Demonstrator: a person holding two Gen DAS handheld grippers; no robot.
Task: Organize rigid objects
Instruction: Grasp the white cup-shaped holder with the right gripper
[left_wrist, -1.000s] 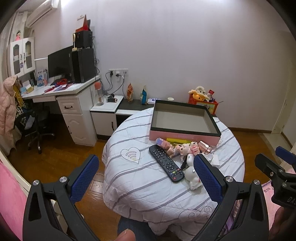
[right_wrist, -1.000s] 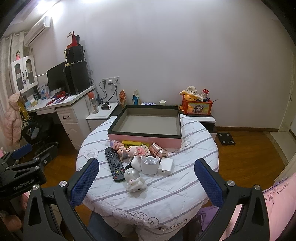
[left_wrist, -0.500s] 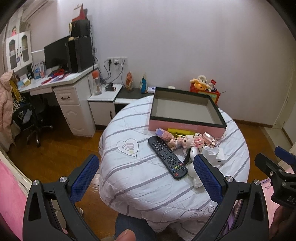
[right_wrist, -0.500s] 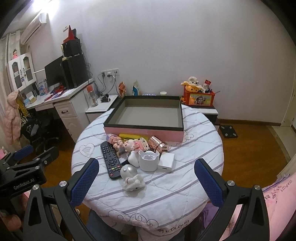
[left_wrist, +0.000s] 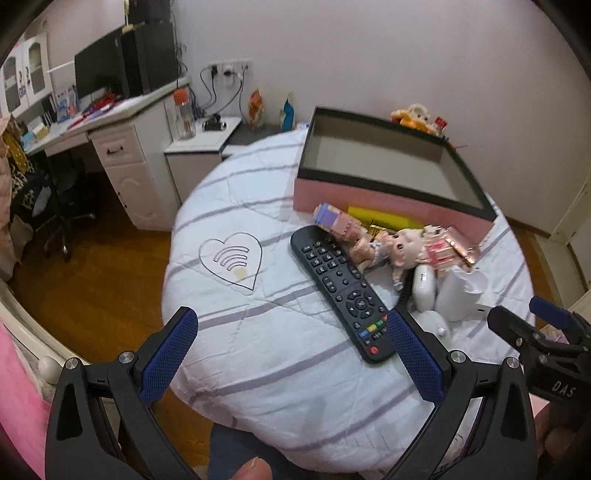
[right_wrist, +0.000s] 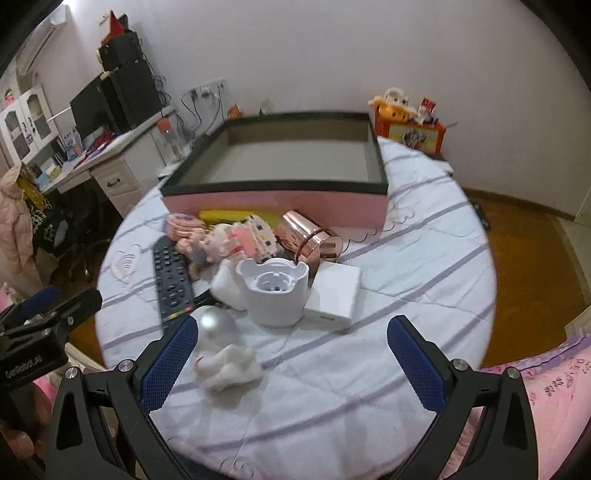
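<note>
Both the left gripper and right gripper are held wide open, gripping nothing, above the table; the remote, toys and white cup are piled before the empty pink box

Counts, both views:
- 1 box, pink wall, dark rim, open top
- 1 remote, black
- 1 yellow bar against the box wall
- 1 copper can, on its side
- 1 white cup with eared rim
- 1 white block, flat, square
- 1 white figure with round head, lying down
- 1 doll, pale, big head
- pink brick toys: at least 2, pile too tangled and blurred for an exact count
- 1 more white piece left of the cup, kind unclear
- 2 grippers: left, right, 2 blue pads each
- 1 table, 1 heart print seen clearly
</note>
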